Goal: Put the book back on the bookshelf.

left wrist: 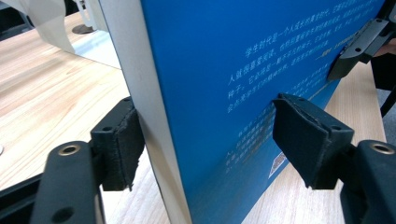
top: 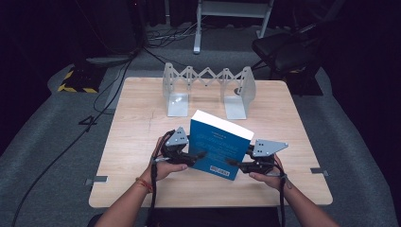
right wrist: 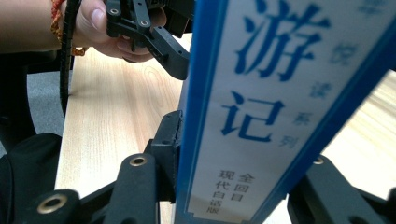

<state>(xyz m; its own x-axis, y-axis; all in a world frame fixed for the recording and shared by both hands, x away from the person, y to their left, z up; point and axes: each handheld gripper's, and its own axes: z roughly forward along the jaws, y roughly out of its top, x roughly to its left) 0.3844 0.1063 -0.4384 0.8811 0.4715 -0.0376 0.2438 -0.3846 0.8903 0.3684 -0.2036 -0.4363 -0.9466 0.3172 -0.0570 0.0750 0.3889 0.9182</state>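
Blue on its cover, the book (top: 219,145) stood tilted on the wooden table (top: 137,137), in front of the metal bookend rack (top: 208,90) and well apart from it. Left of the book, the left gripper (top: 197,155) straddled its page edge: one pad (left wrist: 122,140) touched the white page block, while the other pad (left wrist: 303,135) stood just off the blue cover, so the jaws were released. Right of the book, the right gripper (top: 232,163) clenched the spine (right wrist: 261,107), its jaws pressed against both sides of the book.
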